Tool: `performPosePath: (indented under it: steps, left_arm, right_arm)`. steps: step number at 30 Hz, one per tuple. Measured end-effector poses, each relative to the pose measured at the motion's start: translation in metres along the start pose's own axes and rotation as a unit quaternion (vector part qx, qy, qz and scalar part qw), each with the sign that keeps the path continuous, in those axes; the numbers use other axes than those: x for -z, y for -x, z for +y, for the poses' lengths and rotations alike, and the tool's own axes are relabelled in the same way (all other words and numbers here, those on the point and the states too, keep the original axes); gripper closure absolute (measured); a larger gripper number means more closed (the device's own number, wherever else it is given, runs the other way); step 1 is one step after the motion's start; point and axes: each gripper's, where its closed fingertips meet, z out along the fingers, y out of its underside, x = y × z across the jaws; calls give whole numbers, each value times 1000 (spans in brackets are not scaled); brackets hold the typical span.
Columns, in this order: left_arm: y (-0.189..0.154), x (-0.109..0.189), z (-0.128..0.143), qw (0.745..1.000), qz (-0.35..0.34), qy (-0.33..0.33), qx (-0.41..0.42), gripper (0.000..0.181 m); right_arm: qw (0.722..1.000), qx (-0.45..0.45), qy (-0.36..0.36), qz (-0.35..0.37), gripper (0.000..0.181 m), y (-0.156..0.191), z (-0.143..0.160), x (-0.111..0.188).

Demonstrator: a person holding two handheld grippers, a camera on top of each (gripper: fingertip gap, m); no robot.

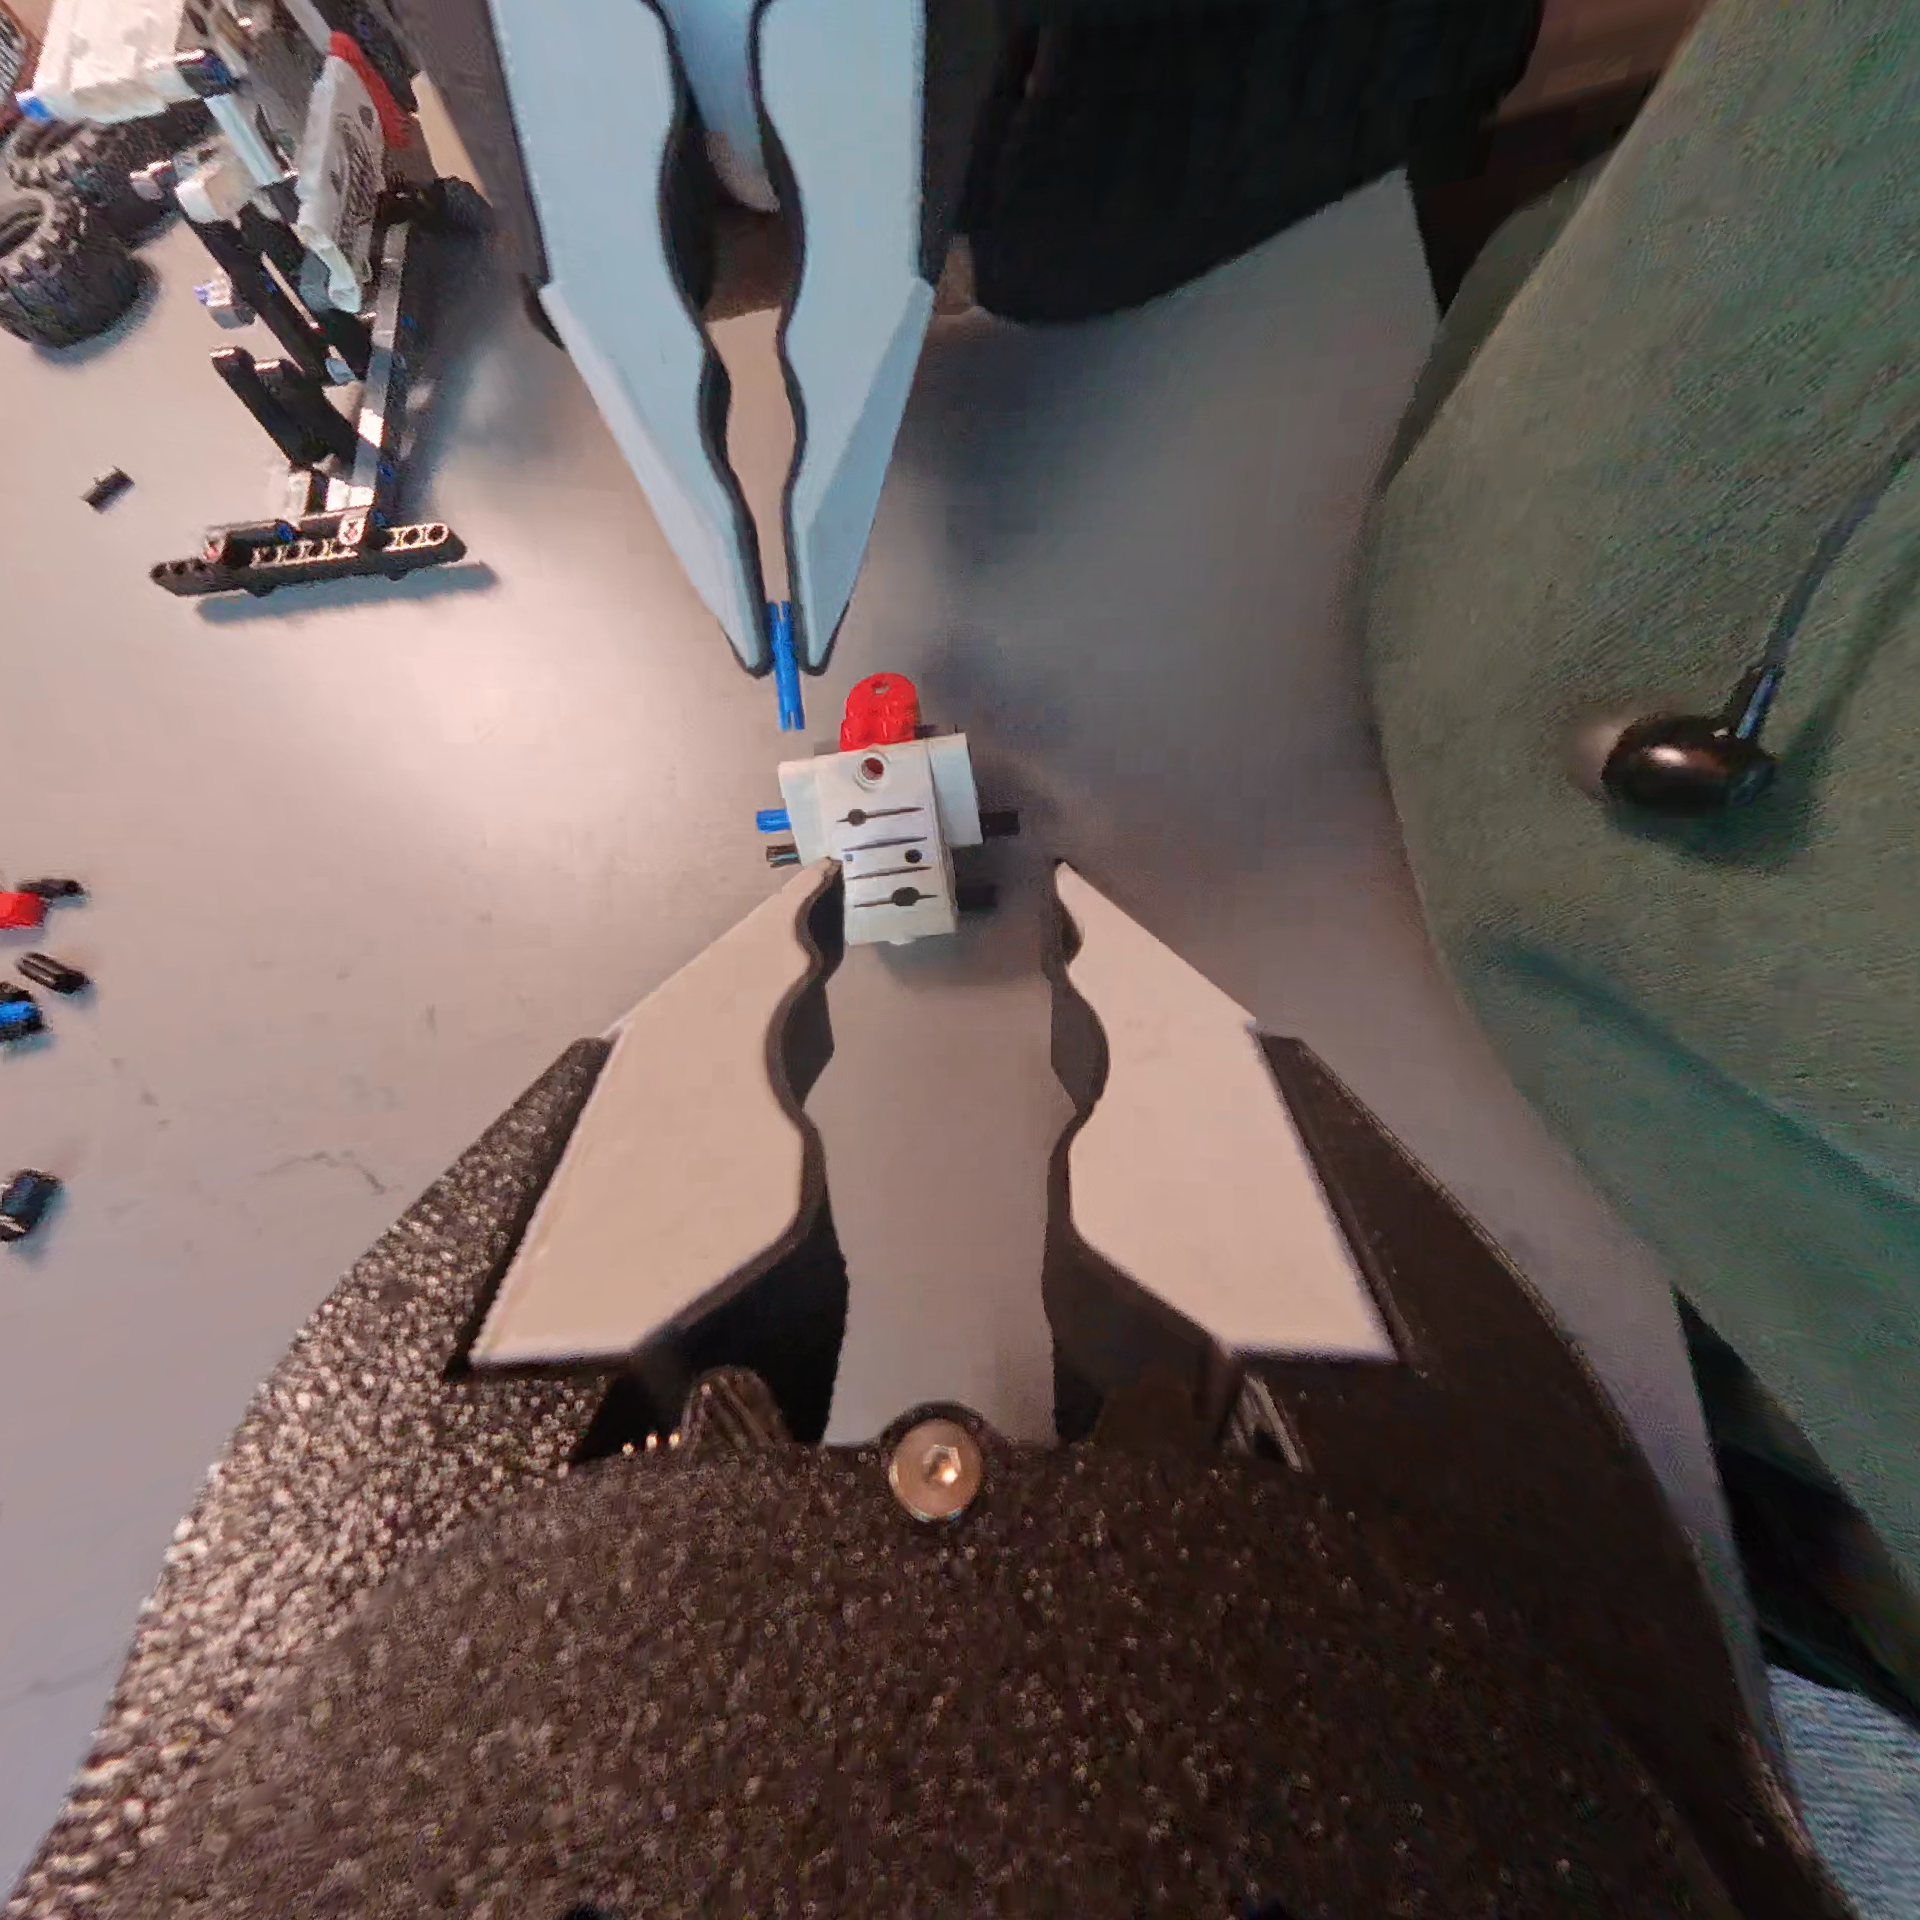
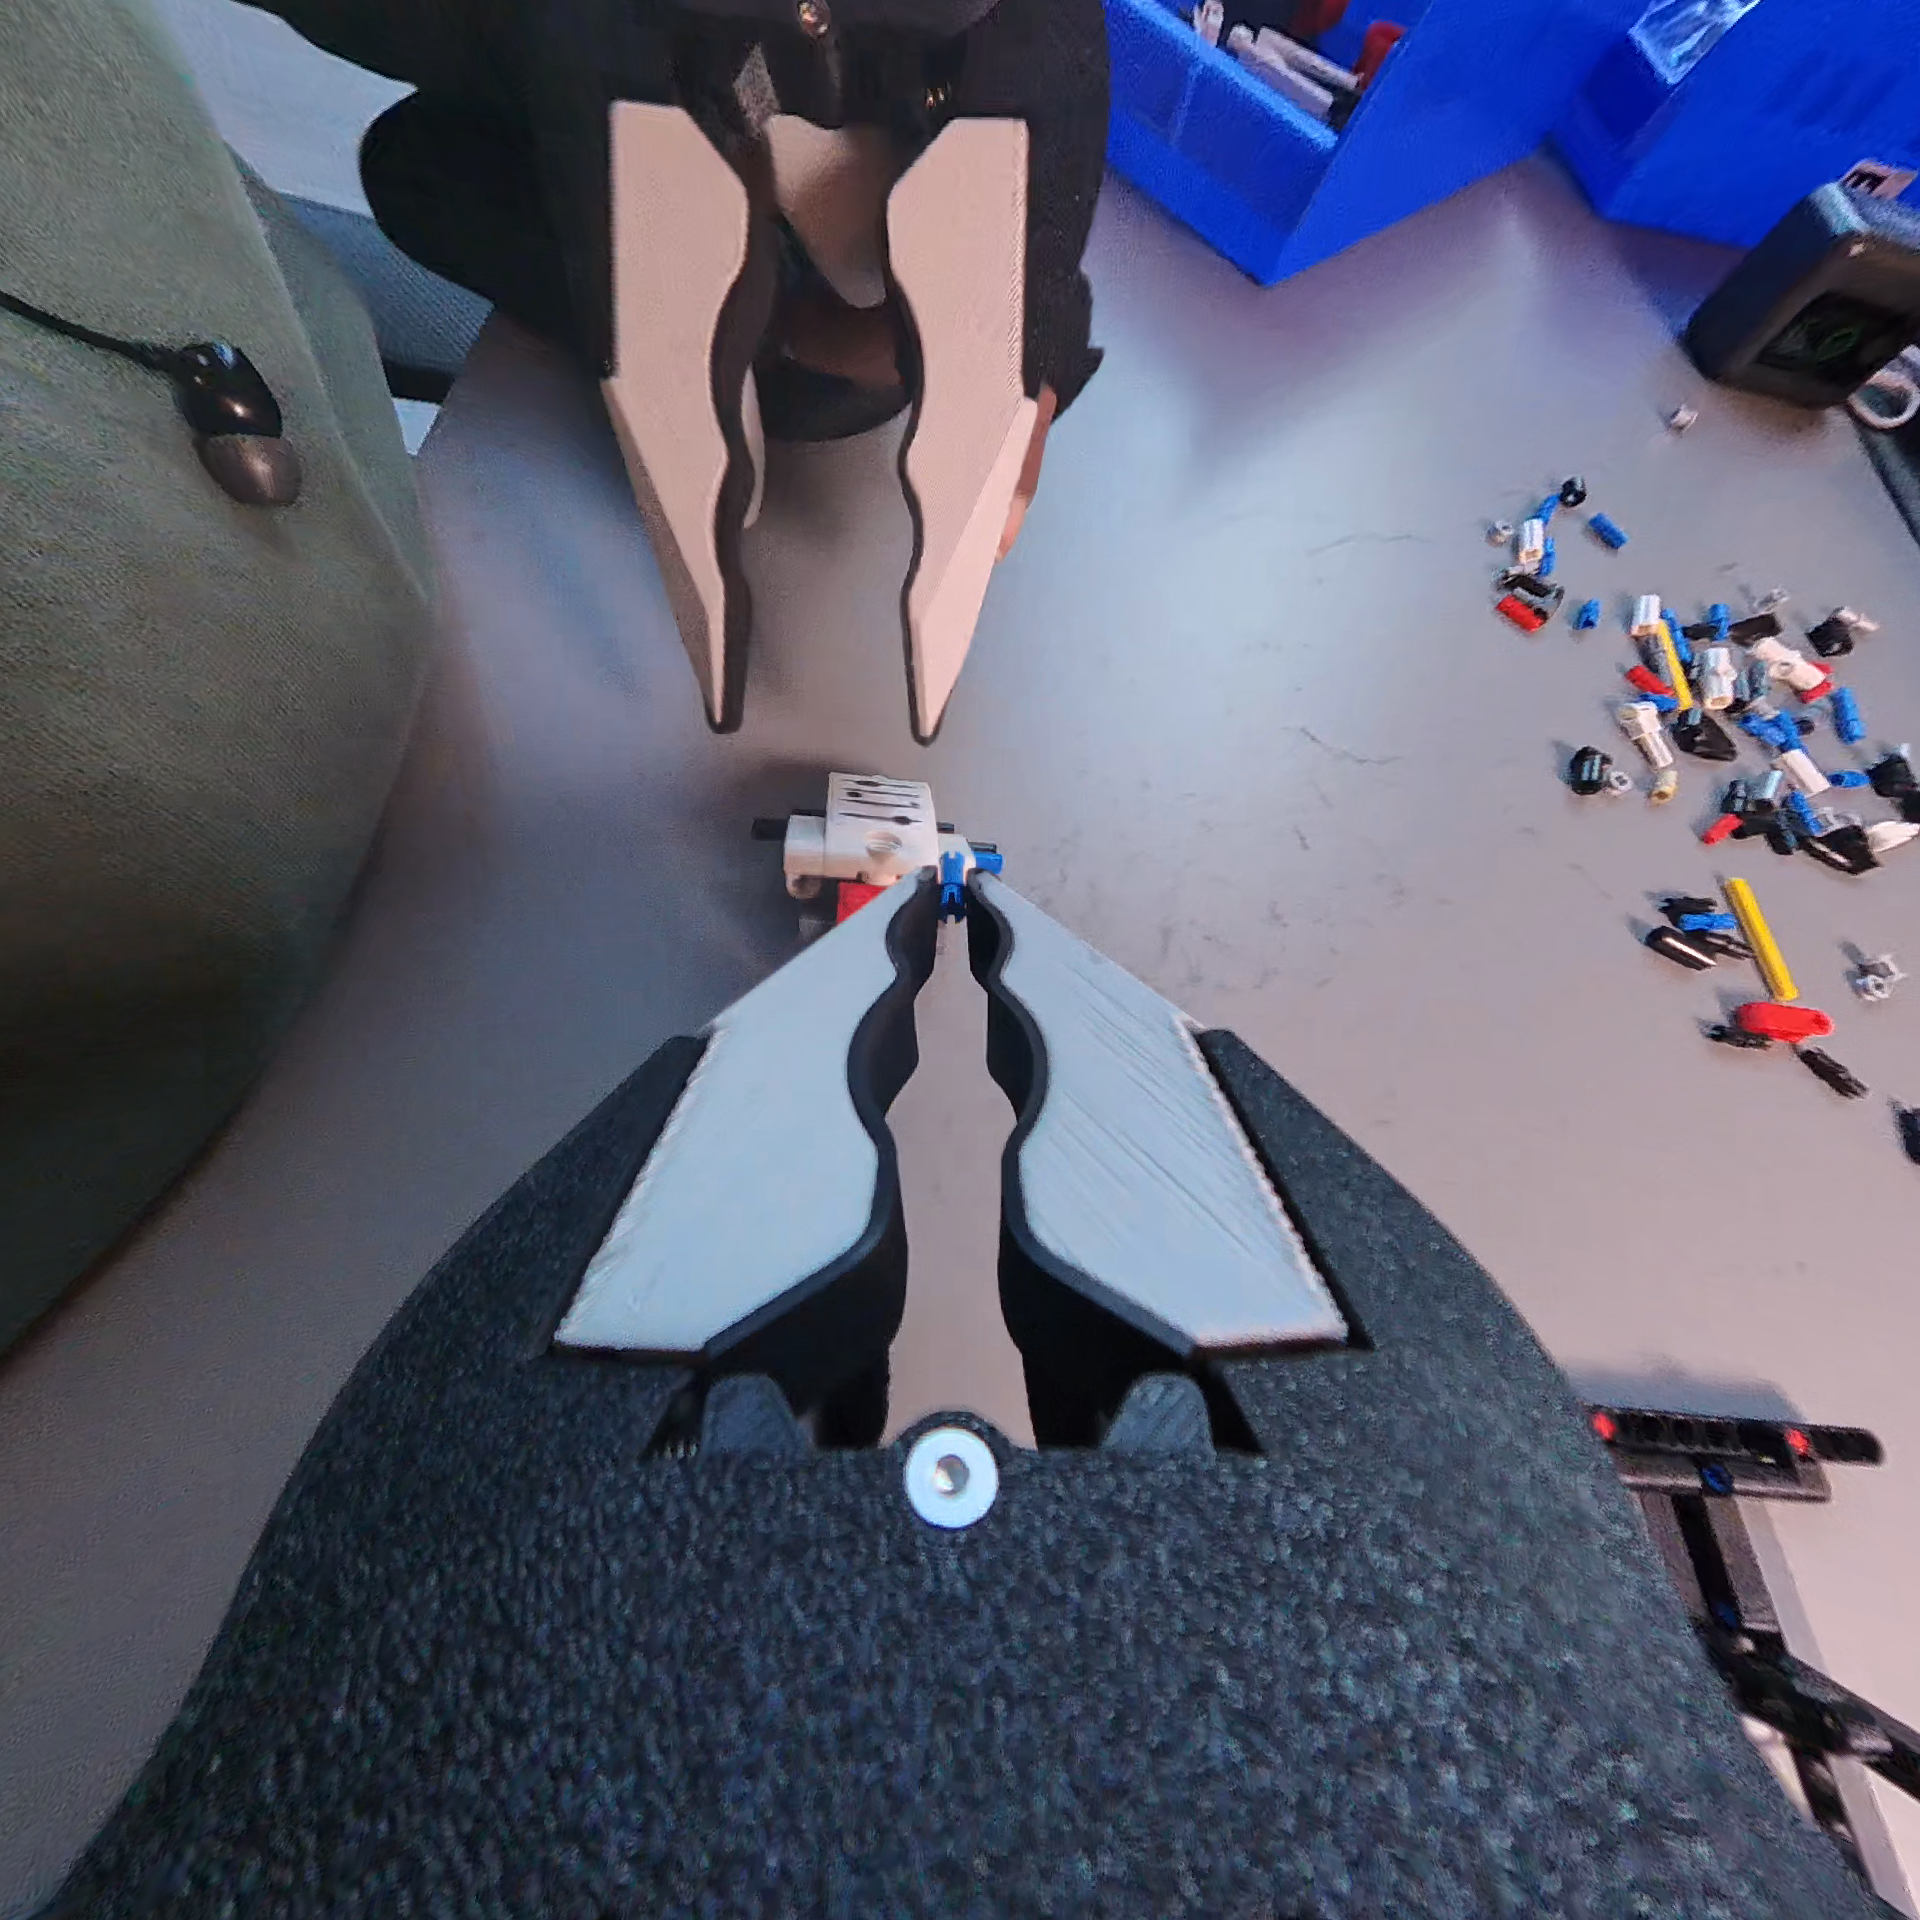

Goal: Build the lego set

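Both hand-held grippers met tip to tip over the grey worktop (image 2: 1299, 790). Largest in the scene after the worktop itself was a green upholstered cushion (image 1: 1662, 727) along its edge, with a black button (image 1: 1683, 774) set into it. Next came the blue plastic bins (image 2: 1455, 114) at the far side, then the long black beam frame (image 1: 312, 416) beside the black rubber tyres (image 1: 52, 260). A scattered pile of small loose pieces (image 2: 1725, 717) in blue, black, white, red and yellow lay well apart from the work.

The left hand-held gripper (image 1: 940, 878) stood with its jaws spread wide; the small white block assembly with a red round knob (image 1: 883, 831) rested on the worktop at its tips, touching the left-side fingertip (image 1: 821, 883). The right hand-held gripper (image 2: 951, 883) was clamped on a short blue connector pin (image 2: 950, 883), held just beside the assembly's end.
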Motion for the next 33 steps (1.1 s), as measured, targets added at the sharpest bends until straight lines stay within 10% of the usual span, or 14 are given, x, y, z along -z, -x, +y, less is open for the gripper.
performPosePath:
  steps: [11, 25, 33]
  left_arm:
    - [13, -29, 10, 997, -25, 53, -48, 144]
    - [14, -27, -7, 961, 208, 34, 178, 144]
    - [23, -32, -13, 960, 215, 18, 179, 144]
  right_arm:
    - [1000, -25, -12, 0, 176, 2, 1, 7]
    - [999, -14, -17, 29, 176, -3, 0, 18]
    - [999, -27, -10, 22, 176, -4, 9, 16]
